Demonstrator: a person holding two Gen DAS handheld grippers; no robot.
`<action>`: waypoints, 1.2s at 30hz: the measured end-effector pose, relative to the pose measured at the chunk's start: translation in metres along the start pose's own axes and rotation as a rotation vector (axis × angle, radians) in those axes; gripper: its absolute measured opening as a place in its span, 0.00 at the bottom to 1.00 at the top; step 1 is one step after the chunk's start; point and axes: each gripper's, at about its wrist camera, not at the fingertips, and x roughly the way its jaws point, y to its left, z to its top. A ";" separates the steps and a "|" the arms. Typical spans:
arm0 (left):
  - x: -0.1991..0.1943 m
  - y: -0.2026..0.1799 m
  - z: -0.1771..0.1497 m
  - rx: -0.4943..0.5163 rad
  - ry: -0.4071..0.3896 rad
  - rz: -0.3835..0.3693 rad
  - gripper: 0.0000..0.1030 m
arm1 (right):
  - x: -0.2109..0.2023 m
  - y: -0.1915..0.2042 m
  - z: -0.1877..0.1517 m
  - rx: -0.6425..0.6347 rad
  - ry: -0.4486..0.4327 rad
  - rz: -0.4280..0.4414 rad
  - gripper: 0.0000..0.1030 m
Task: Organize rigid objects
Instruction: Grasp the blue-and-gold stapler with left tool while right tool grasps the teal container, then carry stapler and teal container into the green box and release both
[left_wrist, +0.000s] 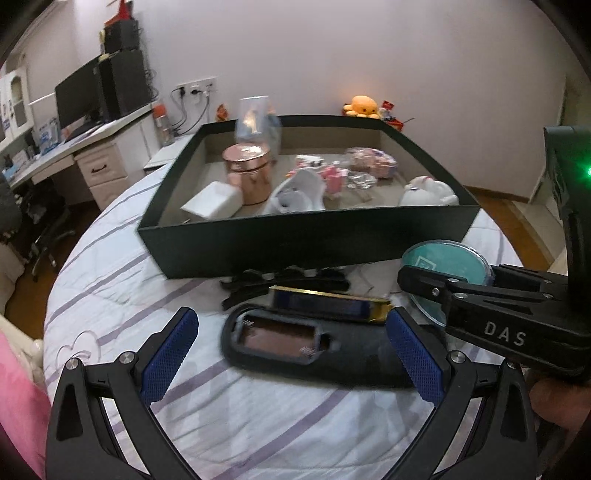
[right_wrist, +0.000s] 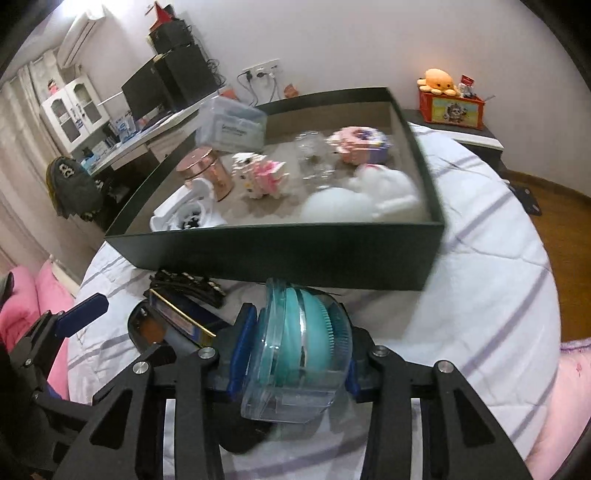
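A dark green box (left_wrist: 295, 240) (right_wrist: 280, 254) lies on the striped bed and holds a copper tin (left_wrist: 248, 173) (right_wrist: 207, 171), white items and pink toys. In front of it lie a black hair clip (left_wrist: 284, 280) (right_wrist: 188, 282), a blue and gold case (left_wrist: 328, 304) (right_wrist: 181, 314) and a black remote-like shell (left_wrist: 295, 345). My left gripper (left_wrist: 291, 354) is open around that shell. My right gripper (right_wrist: 295, 362) (left_wrist: 424, 286) is shut on a round teal container with a clear lid (right_wrist: 303, 347) (left_wrist: 447, 260), held just above the bed.
A desk with a monitor (left_wrist: 79, 98) stands at the left. An orange plush (left_wrist: 362, 107) (right_wrist: 439, 81) sits on a nightstand by the wall behind the box. A pink pillow (right_wrist: 33, 295) lies at the bed's left edge. Wooden floor shows at the right.
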 end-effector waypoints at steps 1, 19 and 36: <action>0.003 -0.002 0.001 0.005 0.001 -0.007 1.00 | -0.001 -0.004 0.000 0.008 -0.002 -0.003 0.41; 0.042 -0.029 0.012 0.152 0.088 -0.023 0.98 | -0.001 -0.016 0.000 0.037 -0.007 0.002 0.41; 0.021 0.001 0.009 0.003 0.040 -0.105 0.81 | -0.011 -0.010 -0.003 0.027 -0.013 -0.014 0.37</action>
